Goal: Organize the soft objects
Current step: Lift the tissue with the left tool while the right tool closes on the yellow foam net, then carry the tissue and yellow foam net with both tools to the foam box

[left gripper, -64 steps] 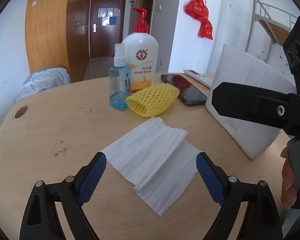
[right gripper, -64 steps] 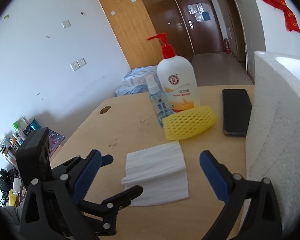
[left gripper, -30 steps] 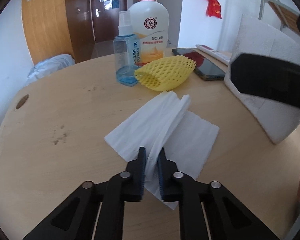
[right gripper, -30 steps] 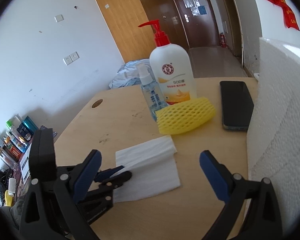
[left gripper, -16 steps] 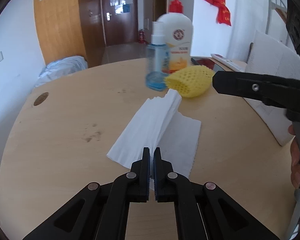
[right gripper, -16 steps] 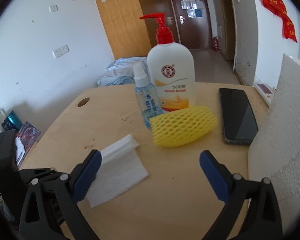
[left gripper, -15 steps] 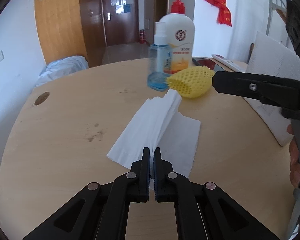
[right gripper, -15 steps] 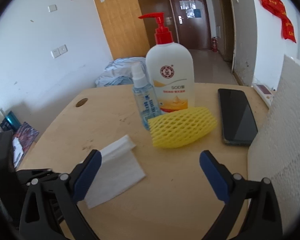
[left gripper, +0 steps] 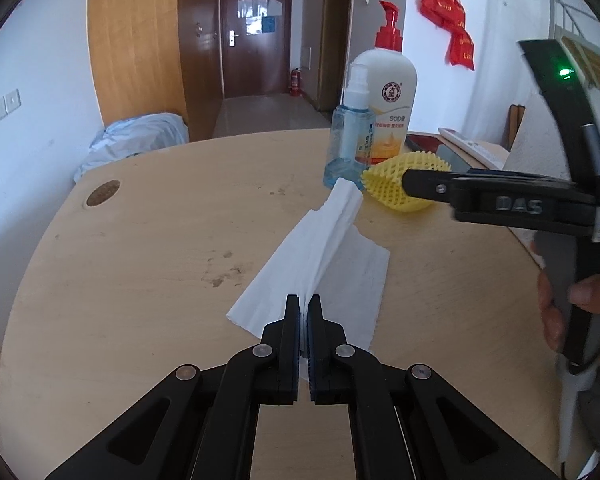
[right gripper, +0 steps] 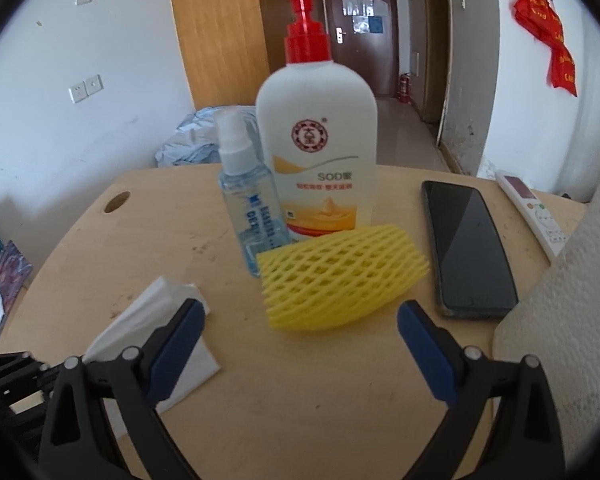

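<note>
The white paper tissue [left gripper: 324, 264] lies on the round wooden counter [left gripper: 148, 248], pinched into a raised ridge whose long axis runs from the near edge away toward the bottles. The left hand-held gripper [left gripper: 304, 310] has its jaws closed on the tissue's near edge. The sheet is thin, creased and limp, one flap spread flat to the right of the ridge.

Just beyond its far tip lies a yellow foam fruit net [right gripper: 340, 276], a soft mesh sleeve with its long axis running left to right. The right hand-held gripper [right gripper: 300, 322] hovers just before it, blue-padded jaws wide apart and empty.

Behind the net stand a clear blue spray bottle [right gripper: 252, 212] and a white lotion pump bottle [right gripper: 320, 152] with a red pump. To the right lie a black phone [right gripper: 468, 244], a white remote [right gripper: 532, 208] and a white foam block [right gripper: 560, 344].
</note>
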A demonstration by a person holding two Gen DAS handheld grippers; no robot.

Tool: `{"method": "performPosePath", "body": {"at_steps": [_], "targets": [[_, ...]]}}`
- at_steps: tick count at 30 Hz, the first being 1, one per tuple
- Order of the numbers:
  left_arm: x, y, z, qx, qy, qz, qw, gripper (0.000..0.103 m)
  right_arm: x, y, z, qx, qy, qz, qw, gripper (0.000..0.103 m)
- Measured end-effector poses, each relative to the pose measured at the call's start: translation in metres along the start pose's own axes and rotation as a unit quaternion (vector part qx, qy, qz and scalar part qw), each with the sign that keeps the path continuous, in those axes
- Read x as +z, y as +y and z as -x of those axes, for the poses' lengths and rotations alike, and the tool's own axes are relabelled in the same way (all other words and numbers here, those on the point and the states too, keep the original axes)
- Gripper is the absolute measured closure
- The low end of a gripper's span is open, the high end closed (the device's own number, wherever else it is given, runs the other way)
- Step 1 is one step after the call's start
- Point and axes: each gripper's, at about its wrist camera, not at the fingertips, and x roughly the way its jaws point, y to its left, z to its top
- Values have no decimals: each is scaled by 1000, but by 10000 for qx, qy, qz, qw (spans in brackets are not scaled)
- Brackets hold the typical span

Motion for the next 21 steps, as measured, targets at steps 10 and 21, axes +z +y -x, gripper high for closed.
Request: {"method": "performPosePath", "body": {"at_steps": [10,21], "targets": [[-1,-1,10,-174,-94,-15,9998,100,0,-1,-20,-261,313,-15,9992,32],[-1,-1,13,-227,-138,-6,9996,100,0,-5,-26,-473,432,-93,9979,78]]}}
